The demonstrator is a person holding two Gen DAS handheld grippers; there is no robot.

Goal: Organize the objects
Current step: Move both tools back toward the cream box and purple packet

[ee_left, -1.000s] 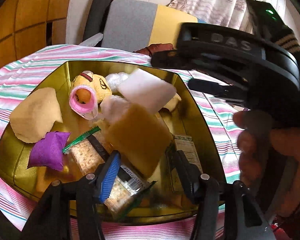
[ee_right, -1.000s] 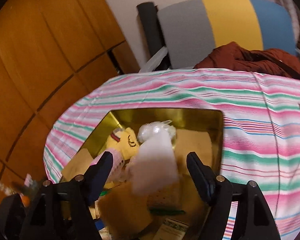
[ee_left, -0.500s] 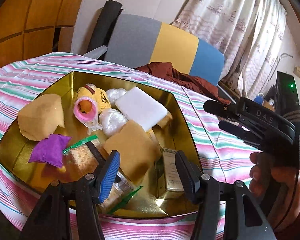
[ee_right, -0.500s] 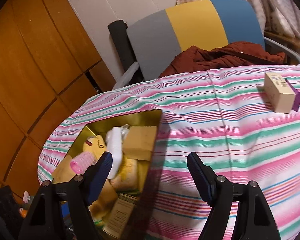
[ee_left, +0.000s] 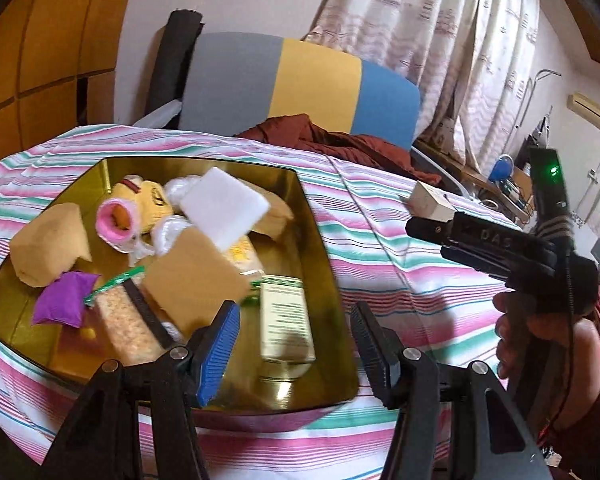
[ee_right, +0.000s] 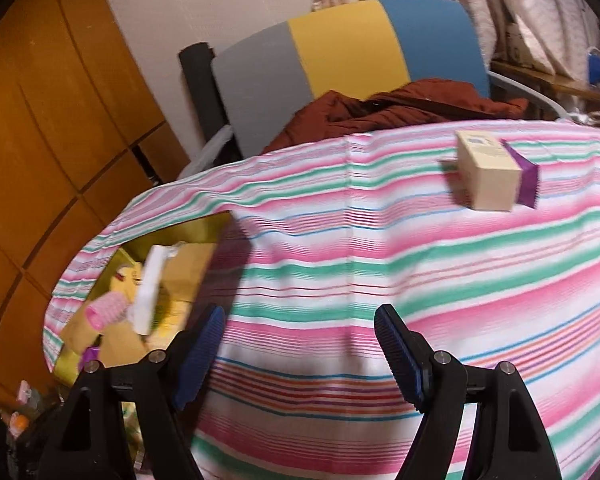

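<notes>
A gold tray (ee_left: pixel 320 240) on the striped cloth holds several things: a white foam block (ee_left: pixel 224 206), tan sponges (ee_left: pixel 192 280), a pink roller (ee_left: pixel 114 226), a purple pouch (ee_left: pixel 64 300), a yellow plush (ee_left: pixel 148 198) and a cream carton (ee_left: pixel 286 320). My left gripper (ee_left: pixel 294 346) hovers open over the tray's near right corner with nothing between its fingers. My right gripper (ee_right: pixel 300 354) is open and empty over bare cloth right of the tray (ee_right: pixel 188 232). A cream box with a purple flap (ee_right: pixel 488 170) lies on the cloth far right, also seen as the box (ee_left: pixel 426 200).
A person's hand (ee_left: pixel 540 320) carries the right gripper at the right of the left wrist view. A grey, yellow and blue chair (ee_right: pixel 340 48) with a rust-red garment (ee_right: pixel 400 104) stands behind the table. Wooden panels (ee_right: pixel 40 120) line the left; curtains (ee_left: pixel 440 40) hang at the back.
My right gripper swung right, away from the tray and out over the cloth toward the cream box. My left gripper shifted right along the tray's near edge.
</notes>
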